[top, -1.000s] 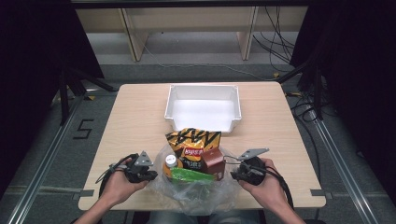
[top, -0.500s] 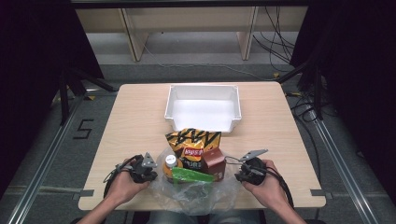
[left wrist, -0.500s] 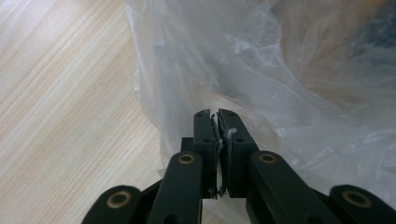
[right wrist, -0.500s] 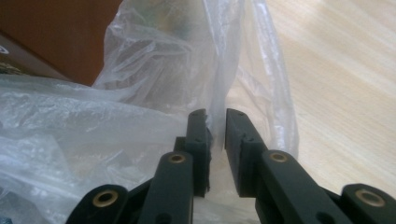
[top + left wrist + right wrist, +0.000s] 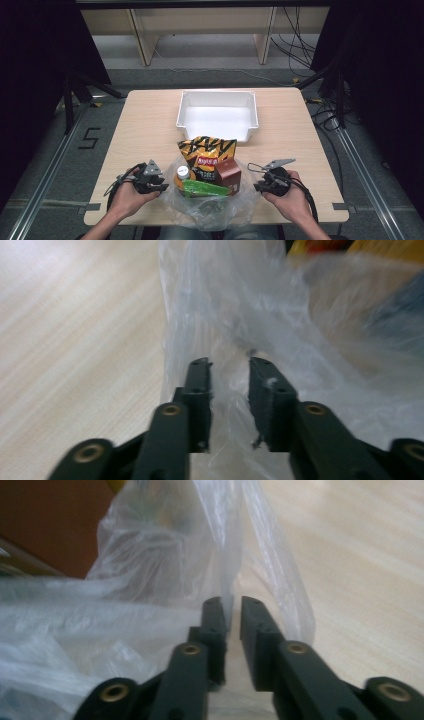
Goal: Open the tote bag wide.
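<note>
So at the near edge of the table there's a clear plastic bag sitting between the person's two hands, crumpled and spread out with its mouth facing up. The left gripper is right against the bag's left side, and in the left gripper view its jaws stand apart with a clear gap; they've just been opening, and a loose fold of the bag film lies in the gap without the pads pressing on it. The right gripper sits just beside the bag's right side. In the right gripper view its jaws are only a narrow slit apart, they've just eased open a bit, and a thin upright strip of the plastic runs through that slit; looks to me like the pads aren't really squeezing it anymore, though it's a close call. Inside the bag, going from near to far: a green packet lying flat across the front, a bottle with a white cap on the left, a brown carton on the right, and a yellow and black chip bag sticking out the far side of the opening, partly resting on the bare wood. Just beyond the chips, touching or almost touching them, there's a white rectangular bin in the middle of the table toward the far edge. Past the table you can see grey floor and some cables.
</note>
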Demonstrator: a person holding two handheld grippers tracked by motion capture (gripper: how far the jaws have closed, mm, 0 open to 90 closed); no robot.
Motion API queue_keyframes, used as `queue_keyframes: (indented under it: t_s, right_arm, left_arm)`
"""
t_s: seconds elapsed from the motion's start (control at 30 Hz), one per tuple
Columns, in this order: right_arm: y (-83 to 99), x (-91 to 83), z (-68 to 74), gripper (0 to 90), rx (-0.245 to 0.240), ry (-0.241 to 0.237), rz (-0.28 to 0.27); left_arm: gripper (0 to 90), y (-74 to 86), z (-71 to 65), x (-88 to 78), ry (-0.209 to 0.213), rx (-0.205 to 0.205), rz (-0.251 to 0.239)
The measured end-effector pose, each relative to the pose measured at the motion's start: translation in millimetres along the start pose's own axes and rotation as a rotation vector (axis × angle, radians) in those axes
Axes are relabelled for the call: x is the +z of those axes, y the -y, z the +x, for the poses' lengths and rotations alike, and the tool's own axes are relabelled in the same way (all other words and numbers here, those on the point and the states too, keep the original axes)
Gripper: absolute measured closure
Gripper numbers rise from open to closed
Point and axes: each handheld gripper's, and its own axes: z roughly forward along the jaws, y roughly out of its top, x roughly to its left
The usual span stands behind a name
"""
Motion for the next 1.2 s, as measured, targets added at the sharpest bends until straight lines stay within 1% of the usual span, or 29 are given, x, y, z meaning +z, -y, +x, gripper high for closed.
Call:
queue_keyframes:
  t_s: [0.03,0.07,0.1,0.13,0.17,0.2,0.27,0.3,0.33,0.37,0.43,0.53,0.57,0.6,0.63,0.7,0.73,0.77,0.8,0.83,0.87,0.9,0.93,0.97,1.0,1.1,1.13,1.17,1.2]
  right_arm:
    - [-1.6,-6.7,1.1,71.9,0.029,-0.013,-0.035]
    - [-1.6,-6.7,1.1,71.9,0.029,-0.013,-0.035]
    - [-2.5,-9.5,1.3,69.6,0.037,-0.016,-0.069]
    - [-3.9,-13.0,0.7,66.7,0.024,-0.011,-0.101]
    - [-6.6,-16.9,-2.7,64.1,-0.017,-0.011,-0.149]
    - [-11.1,-27.8,2.0,60.3,0.053,-0.028,-0.164]
    - [-13.2,-31.4,1.9,58.2,0.048,-0.022,-0.181]
    - [-20.0,-38.1,-0.5,55.0,0.011,-0.019,-0.253]
    - [-20.0,-38.1,-0.5,55.0,0.011,-0.019,-0.253]
    - [-26.8,-45.2,0.9,53.5,0.004,-0.018,-0.307]
    - [-30.4,-48.4,1.3,52.9,0.001,-0.022,-0.333]
    - [-40.9,-58.5,2.9,52.1,0.001,-0.013,-0.395]
    - [-44.9,-60.5,4.0,52.0,0.017,-0.013,-0.43]
    - [-47.8,-61.2,1.7,52.0,-0.01,-0.008,-0.442]
    - [-53.0,-62.5,2.3,52.0,0.006,-0.013,-0.447]
    - [-55.4,-61.0,1.8,52.2,0.013,-0.028,-0.453]
    - [-57.9,-58.9,-0.5,52.5,-0.015,-0.013,-0.463]
    - [-59.5,-56.4,0.2,52.9,0.002,-0.034,-0.457]
    - [-60.7,-54.8,0.2,53.5,0.0,-0.028,-0.456]
    - [-64.0,-51.0,-0.9,54.2,-0.028,-0.049,-0.455]
    - [-64.0,-51.0,-0.9,54.2,-0.028,-0.049,-0.455]
    - [-65.4,-49.6,1.1,54.4,0.011,-0.048,-0.45]
    - [-65.4,-49.6,1.1,54.4,0.011,-0.048,-0.45]
    - [-68.1,-47.8,-2.4,54.4,-0.005,-0.049,-0.445]
    - [-68.1,-47.8,-2.4,54.4,-0.005,-0.049,-0.445]
    - [-71.9,-45.7,-3.6,53.8,-0.015,-0.072,-0.459]
    - [-71.9,-47.7,-0.1,53.5,0.034,-0.075,-0.448]
    - [-74.0,-47.0,-2.7,53.5,-0.006,-0.064,-0.472]
    - [-74.9,-48.8,-0.6,53.4,0.019,-0.068,-0.475]
  left_arm:
    - [55.2,0.0,1.2,-7.9,0.003,-0.027,-0.068]
    - [51.4,0.0,1.2,-7.9,0.003,-0.027,-0.068]
    - [51.4,-0.1,2.0,-12.5,-0.001,-0.037,-0.097]
    - [48.1,0.0,3.0,-18.4,0.003,-0.042,-0.13]
    - [45.0,-0.1,2.9,-21.2,0.002,-0.06,-0.158]
    - [40.7,-0.8,5.1,-30.7,0.004,-0.073,-0.215]
    - [39.5,-1.5,7.9,-36.0,0.007,-0.055,-0.229]
    - [35.6,-1.9,7.2,-38.3,0.006,-0.094,-0.274]
    - [35.6,-2.4,8.2,-41.1,0.009,-0.119,-0.308]
    - [34.3,-2.8,10.5,-43.8,0.01,-0.127,-0.342]
    - [33.5,-2.2,14.3,-46.3,0.002,-0.175,-0.403]
    - [32.5,-1.2,19.3,-45.1,-0.032,-0.191,-0.44]
    - [32.3,-0.9,19.9,-44.4,-0.042,-0.193,-0.443]
    - [32.3,-0.7,20.2,-42.9,-0.056,-0.194,-0.449]
    - [32.4,-0.6,21.3,-41.5,-0.071,-0.178,-0.455]
    - [32.4,0.3,21.5,-39.1,-0.091,-0.184,-0.472]
    - [32.4,0.2,23.4,-38.6,-0.102,-0.165,-0.481]
    - [32.6,0.3,26.1,-38.3,-0.113,-0.141,-0.486]
    - [32.8,0.7,25.6,-37.2,-0.116,-0.164,-0.493]
    - [32.9,1.6,27.9,-35.7,-0.132,-0.149,-0.493]
    - [33.0,1.6,27.9,-35.7,-0.132,-0.149,-0.493]
    - [33.1,2.2,28.4,-34.0,-0.13,-0.155,-0.499]
    - [33.1,3.1,29.7,-33.8,-0.136,-0.15,-0.492]
    - [33.2,4.3,29.2,-32.3,-0.127,-0.179,-0.494]
    - [33.2,4.2,30.8,-32.5,-0.136,-0.158,-0.492]
    - [33.4,3.8,32.0,-32.3,-0.143,-0.151,-0.508]
    - [33.5,3.7,30.4,-33.5,-0.151,-0.165,-0.497]
    - [33.7,3.0,30.4,-32.8,-0.146,-0.163,-0.503]
    - [33.7,2.6,30.4,-31.6,-0.138,-0.166,-0.51]
